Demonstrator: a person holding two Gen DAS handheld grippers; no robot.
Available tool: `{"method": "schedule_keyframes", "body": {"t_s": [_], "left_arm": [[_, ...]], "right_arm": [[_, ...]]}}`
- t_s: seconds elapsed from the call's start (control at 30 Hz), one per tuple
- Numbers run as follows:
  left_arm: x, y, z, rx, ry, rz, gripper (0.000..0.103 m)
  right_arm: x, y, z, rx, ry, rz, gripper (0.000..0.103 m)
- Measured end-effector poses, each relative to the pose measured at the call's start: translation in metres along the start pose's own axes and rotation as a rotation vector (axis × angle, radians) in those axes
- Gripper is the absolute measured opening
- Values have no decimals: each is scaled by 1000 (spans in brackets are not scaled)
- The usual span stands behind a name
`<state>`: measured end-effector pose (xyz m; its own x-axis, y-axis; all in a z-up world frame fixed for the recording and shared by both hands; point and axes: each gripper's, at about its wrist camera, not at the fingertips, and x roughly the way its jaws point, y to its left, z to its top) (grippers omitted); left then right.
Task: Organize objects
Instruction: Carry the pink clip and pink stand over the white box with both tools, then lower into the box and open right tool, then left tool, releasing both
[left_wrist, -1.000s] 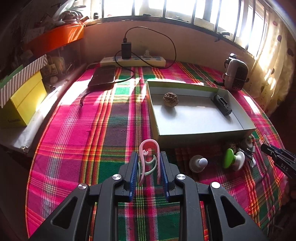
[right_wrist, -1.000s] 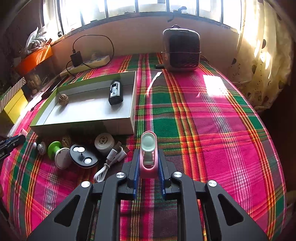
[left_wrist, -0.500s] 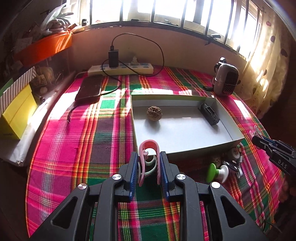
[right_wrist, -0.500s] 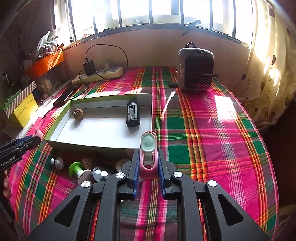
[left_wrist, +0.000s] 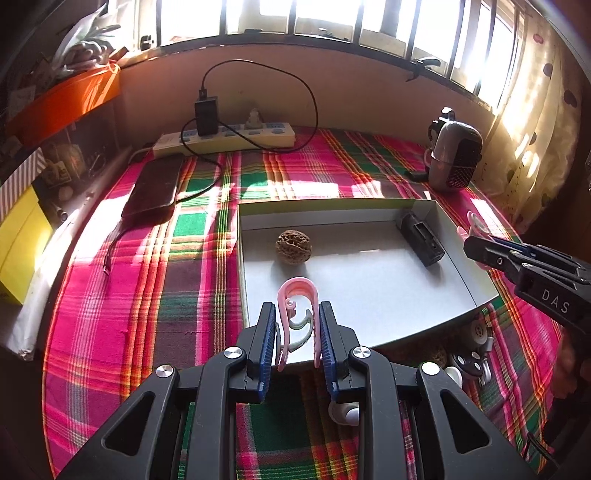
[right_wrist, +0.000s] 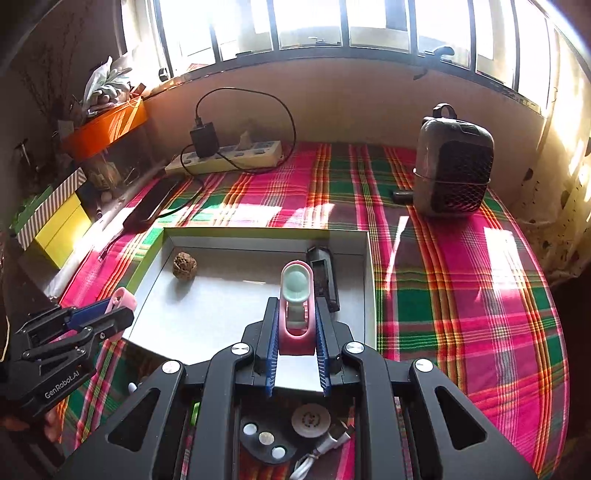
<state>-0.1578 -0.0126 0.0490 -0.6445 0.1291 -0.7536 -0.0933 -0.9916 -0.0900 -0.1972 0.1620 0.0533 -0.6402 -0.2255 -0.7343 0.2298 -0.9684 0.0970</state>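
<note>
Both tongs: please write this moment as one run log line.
left tongs: shut on pink clip | right tongs: shut on pink holder | both over box | box holds walnut, black block

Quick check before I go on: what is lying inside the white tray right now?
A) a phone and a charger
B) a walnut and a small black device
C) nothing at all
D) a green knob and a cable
B: the walnut and the small black device lie on the floor of the white tray.
</note>
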Motion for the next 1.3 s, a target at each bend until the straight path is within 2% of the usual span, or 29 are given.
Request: {"method": "schedule_keyframes", "body": {"t_s": [0.3, 0.7, 1.3], "left_arm": [[25, -1, 10, 12, 29, 21, 21], [49, 0, 19, 25, 50, 33, 21], [57, -6, 23, 51, 54, 52, 21]], "right_arm": [[44, 6, 19, 2, 56, 28, 18], [83, 9, 31, -19, 111, 12, 19], [100, 11, 27, -32, 141, -3, 19]]}}
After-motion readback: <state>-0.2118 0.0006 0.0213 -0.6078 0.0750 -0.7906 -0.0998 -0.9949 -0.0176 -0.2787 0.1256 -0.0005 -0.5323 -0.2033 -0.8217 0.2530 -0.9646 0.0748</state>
